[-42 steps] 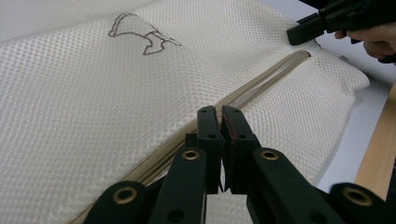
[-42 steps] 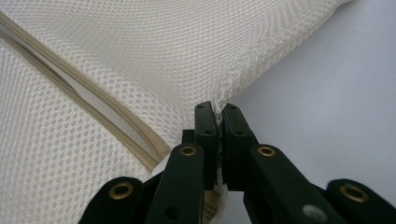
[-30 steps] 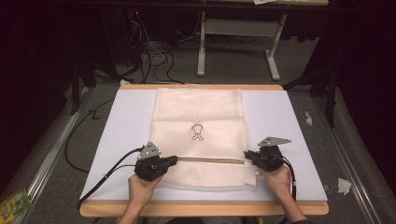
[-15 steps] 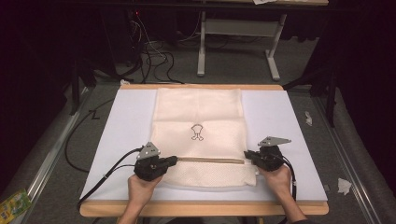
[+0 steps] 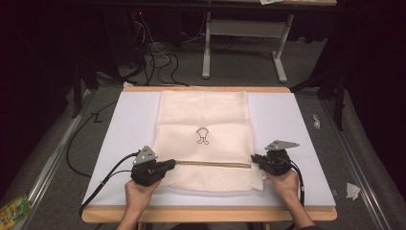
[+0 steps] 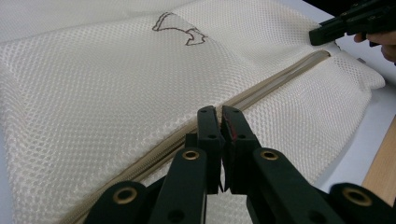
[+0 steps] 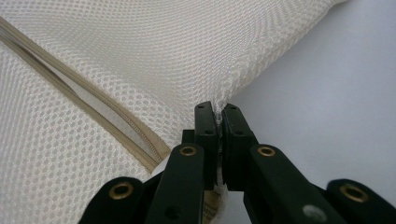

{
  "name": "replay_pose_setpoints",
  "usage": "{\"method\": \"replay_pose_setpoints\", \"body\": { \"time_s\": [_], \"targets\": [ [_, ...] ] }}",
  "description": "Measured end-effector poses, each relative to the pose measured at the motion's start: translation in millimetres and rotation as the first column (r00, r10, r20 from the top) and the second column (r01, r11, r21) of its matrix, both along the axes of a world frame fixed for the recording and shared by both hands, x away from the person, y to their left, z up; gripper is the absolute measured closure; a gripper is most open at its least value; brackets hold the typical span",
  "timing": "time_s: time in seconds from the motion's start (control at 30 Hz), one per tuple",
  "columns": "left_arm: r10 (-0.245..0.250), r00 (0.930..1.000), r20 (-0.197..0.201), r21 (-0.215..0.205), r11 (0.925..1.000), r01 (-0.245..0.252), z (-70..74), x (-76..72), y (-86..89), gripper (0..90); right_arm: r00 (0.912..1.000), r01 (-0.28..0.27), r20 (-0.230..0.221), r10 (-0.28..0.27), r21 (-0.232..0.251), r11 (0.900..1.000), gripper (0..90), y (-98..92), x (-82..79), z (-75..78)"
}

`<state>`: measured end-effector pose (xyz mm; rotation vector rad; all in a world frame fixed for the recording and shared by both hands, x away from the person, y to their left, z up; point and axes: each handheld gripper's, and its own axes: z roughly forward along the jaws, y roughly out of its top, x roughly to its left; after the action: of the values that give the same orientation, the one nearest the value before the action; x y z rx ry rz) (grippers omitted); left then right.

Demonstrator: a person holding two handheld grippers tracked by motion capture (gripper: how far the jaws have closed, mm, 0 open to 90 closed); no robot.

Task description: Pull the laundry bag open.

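A cream mesh bag [image 5: 203, 112] lies flat on the white board [image 5: 287, 120], with a small dark emblem [image 5: 203, 135] at its middle. A tan zipper [image 5: 213, 164] runs across it near the front. My left gripper [image 5: 173, 164] is at the zipper's left end. In the left gripper view its jaws [image 6: 219, 112] are shut right on the zipper line [image 6: 275, 79], and what they pinch is hidden. My right gripper [image 5: 253, 159] is at the zipper's right end. It is shut [image 7: 217, 109] on the bag's mesh edge [image 7: 233, 88], just beside the zipper [image 7: 116, 126].
The board rests on a wooden table whose front edge [image 5: 206, 214] is near the person's hands. Black cables [image 5: 103, 182] trail off the left gripper across the board. A metal table frame [image 5: 239, 33] and floor cables [image 5: 158, 62] lie beyond the far edge. Paper scraps [image 5: 352, 190] lie at the right.
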<state>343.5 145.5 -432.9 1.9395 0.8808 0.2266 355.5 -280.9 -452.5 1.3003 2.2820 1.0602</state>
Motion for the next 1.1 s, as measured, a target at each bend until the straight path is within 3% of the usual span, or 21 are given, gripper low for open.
{"method": "replay_pose_setpoints", "body": {
  "time_s": [0.43, 0.6, 1.1],
  "targets": [
    [0.029, 0.9996, 0.001, 0.003, 0.9996, -0.029, -0.6, -1.9, 15.7, 87.1, 0.9999, -0.008, -0.007, 0.008, -0.021, 1.000, 88.0, 2.6, 1.7, 4.2],
    [0.050, 0.9987, 0.009, 0.022, 0.9985, -0.050, 0.5, -1.7, 22.5, 87.0, 1.0000, -0.002, 0.003, 0.002, -0.025, 1.000, 88.0, 4.1, 2.2, 8.4],
    [0.103, 0.9947, 0.001, 0.007, 0.9947, -0.103, -3.8, -3.4, 42.1, 87.0, 1.0000, 0.004, 0.000, -0.004, -0.020, 1.000, 87.9, 4.4, 3.6, 10.8]
  ]
}}
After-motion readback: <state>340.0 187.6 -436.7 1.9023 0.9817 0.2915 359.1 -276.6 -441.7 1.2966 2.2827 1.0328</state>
